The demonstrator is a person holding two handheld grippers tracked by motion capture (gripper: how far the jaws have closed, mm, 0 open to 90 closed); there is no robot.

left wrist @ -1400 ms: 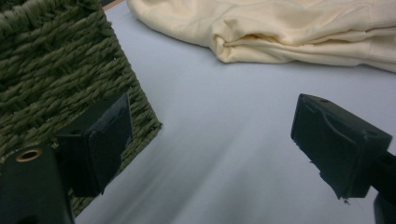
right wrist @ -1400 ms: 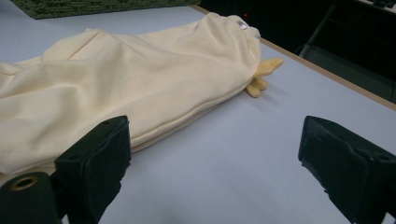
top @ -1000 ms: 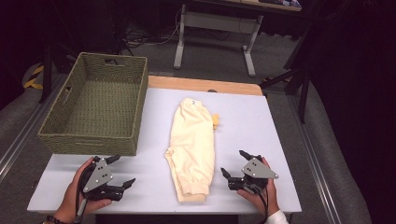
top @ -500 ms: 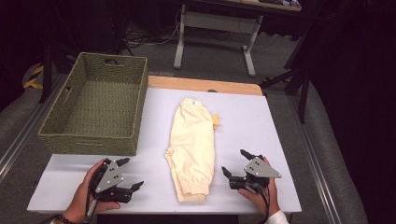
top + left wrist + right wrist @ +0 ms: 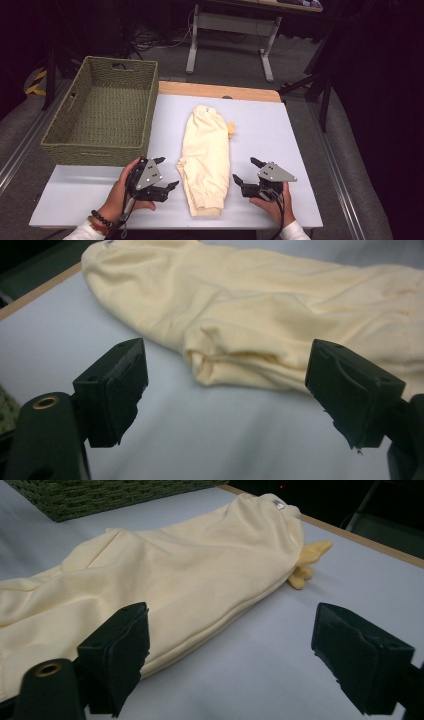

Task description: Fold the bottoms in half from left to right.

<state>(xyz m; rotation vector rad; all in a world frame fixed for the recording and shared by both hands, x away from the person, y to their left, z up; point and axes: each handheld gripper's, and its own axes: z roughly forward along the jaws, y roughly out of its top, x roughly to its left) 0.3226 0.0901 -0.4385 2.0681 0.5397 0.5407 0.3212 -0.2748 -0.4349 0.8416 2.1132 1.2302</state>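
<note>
- Looks like a lab or recording studio, not a home.
- White work table [image 5: 280, 145] w/ a wood strip at the far edge, on grey carpet.
- Surroundings dark, black backdrop.
- Behind it, a desk frame [image 5: 227, 30] w/ 2 white metal legs; loose cables [image 5: 150, 40] on the floor.
- Yellow-black hazard tape [image 5: 36, 82] at left; metal floor rails [image 5: 22, 150] alongside the table.

1. The garment [image 5: 280, 305] is cut off by the top and right edges in the left gripper view.
2. In the right gripper view its lower part leaves the left edge.
3. The basket [image 5: 105, 495] there is cut by the top edge.
4. The garment's small label [image 5: 204, 107] is too small to read.
</note>
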